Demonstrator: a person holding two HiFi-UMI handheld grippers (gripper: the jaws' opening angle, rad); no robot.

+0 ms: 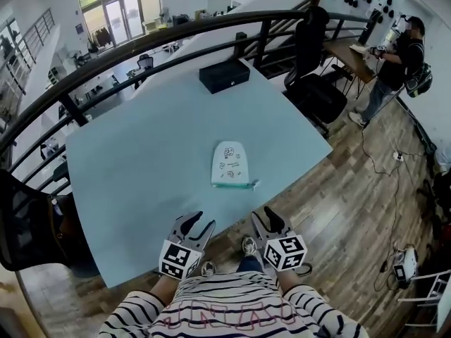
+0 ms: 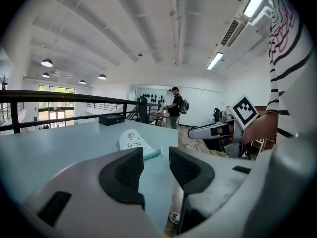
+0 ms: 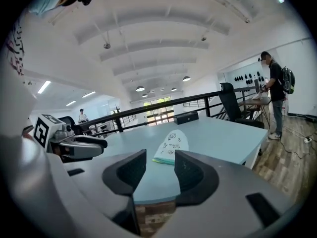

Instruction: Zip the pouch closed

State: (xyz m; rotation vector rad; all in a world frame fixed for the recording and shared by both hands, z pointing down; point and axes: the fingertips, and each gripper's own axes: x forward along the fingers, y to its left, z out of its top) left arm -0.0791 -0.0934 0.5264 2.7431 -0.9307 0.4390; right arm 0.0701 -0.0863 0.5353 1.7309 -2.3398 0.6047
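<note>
A white pouch (image 1: pixel 230 164) with small drawings and a teal zipper edge lies flat on the light blue table (image 1: pixel 141 167), its zipper end toward me. It also shows in the left gripper view, the pouch (image 2: pixel 132 139), and in the right gripper view, the pouch (image 3: pixel 172 144), ahead of the jaws. My left gripper (image 1: pixel 199 222) (image 2: pixel 156 162) hovers at the table's near edge, jaws a little apart and holding nothing. My right gripper (image 1: pixel 266 217) (image 3: pixel 160 167) sits beside it, just off the edge, likewise open and empty. Both are well short of the pouch.
A black box (image 1: pixel 224 75) stands at the table's far end. A dark railing (image 1: pixel 176 37) runs behind the table. A black office chair (image 1: pixel 313 83) stands at the right and another dark chair (image 1: pixel 21 224) at the left. A person (image 1: pixel 398 55) stands far right.
</note>
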